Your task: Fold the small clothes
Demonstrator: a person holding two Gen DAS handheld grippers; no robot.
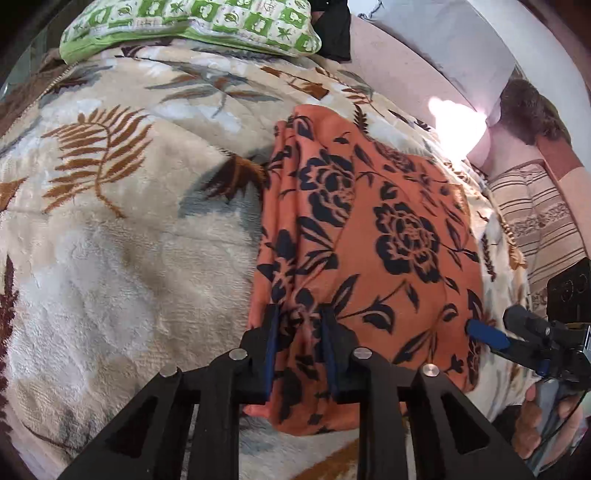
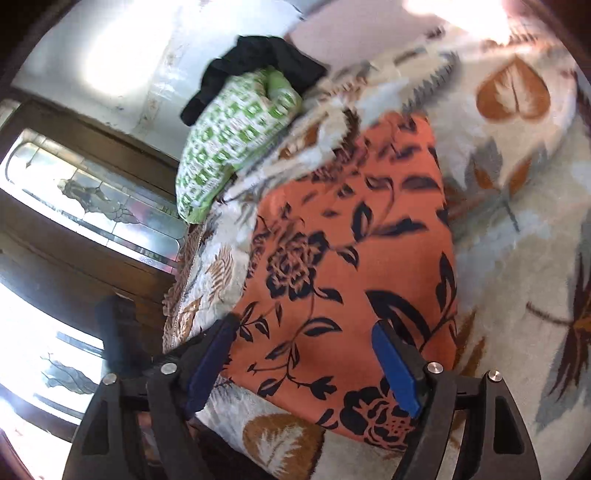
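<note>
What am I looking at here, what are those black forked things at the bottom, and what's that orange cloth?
No robot: a person holds a two-finger gripper in each hand, each with a camera looking along its fingers. One picture is from the left gripper, which pinches a bunched fold of the orange flowered garment. The other is from the right gripper, open over the same garment, gripping nothing. The garment lies on a leaf-patterned blanket, with a green checked pillow beyond it.

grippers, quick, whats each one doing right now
left gripper: jaws narrow, closed on a bunched fold at the orange floral garment's near edge.
right gripper: jaws wide open over the garment's near end, holding nothing.
</note>
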